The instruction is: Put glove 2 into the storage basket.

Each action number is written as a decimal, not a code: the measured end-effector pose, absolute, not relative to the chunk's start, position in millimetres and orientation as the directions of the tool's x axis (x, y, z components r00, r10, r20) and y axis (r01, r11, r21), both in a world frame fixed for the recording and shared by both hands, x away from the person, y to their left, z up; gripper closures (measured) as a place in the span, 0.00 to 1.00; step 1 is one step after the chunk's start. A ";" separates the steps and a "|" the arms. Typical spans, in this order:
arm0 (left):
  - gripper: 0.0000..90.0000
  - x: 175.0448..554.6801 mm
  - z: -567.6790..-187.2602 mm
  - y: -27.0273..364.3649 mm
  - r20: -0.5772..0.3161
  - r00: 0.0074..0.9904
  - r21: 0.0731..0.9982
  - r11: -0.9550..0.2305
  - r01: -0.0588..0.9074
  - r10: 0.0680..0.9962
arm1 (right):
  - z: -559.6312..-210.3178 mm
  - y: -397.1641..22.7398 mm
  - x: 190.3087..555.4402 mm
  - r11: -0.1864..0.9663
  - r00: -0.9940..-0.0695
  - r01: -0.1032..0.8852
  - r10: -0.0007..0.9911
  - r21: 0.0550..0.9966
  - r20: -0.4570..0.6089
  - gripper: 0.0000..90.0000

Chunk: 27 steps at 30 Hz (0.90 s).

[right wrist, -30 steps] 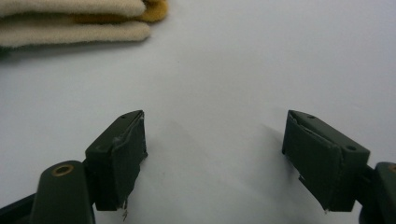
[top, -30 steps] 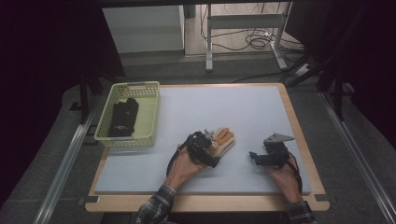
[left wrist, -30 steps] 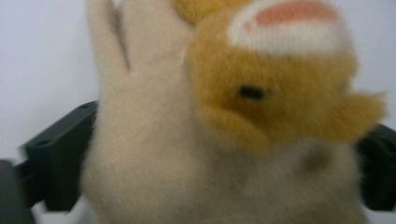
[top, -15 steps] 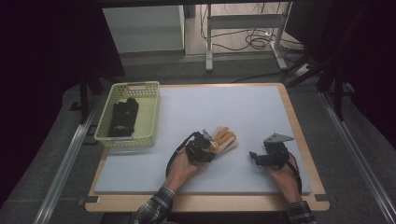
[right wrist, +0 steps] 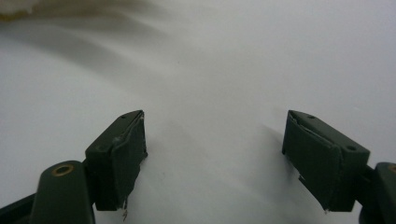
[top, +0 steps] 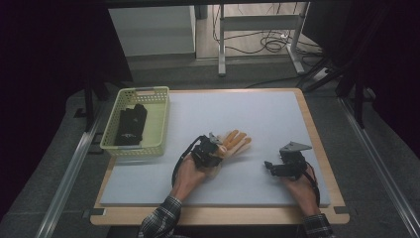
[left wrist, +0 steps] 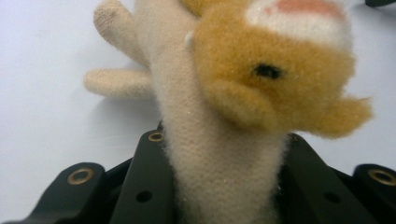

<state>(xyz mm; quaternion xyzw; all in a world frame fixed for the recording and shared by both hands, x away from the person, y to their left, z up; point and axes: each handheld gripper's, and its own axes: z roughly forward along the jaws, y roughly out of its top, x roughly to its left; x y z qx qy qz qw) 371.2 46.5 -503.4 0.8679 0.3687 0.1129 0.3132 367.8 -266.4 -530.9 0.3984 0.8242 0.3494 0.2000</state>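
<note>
A plush hand puppet, cream with an orange animal face, lies near the middle of the pale mat. My left gripper is shut on its cream cuff end. The jaws have just been closing with the cuff between them, and they now pinch it from both sides. My right gripper rests low on the mat to the right of the puppet and apart from it. In the right gripper view that gripper is open, with bare mat between the jaws.
A yellow-green basket stands at the mat's left edge with a black folded item inside. The pale mat covers a wooden table. Beyond the far edge are table legs and cables on the floor.
My left gripper has closed on the puppet's cuff and risen slightly with it. The right gripper has stayed where it was.
</note>
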 end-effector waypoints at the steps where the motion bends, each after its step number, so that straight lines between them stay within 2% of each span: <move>1: 0.80 371.7 -501.8 48.2 -0.036 0.700 0.628 -0.529 0.571 0.713 | -531.0 -266.4 367.8 0.439 -0.603 0.517 0.796 0.735 -0.052 0.23; 8: 0.81 376.4 -487.9 63.4 -0.034 0.674 0.635 -0.505 0.584 0.738 | -531.0 -266.2 367.6 0.437 -0.601 0.516 0.798 0.736 -0.052 0.23; 27: 0.81 398.9 -438.0 130.6 0.012 0.518 0.653 -0.399 0.644 0.856 | -530.9 -266.2 367.4 0.438 -0.601 0.518 0.798 0.735 -0.052 0.23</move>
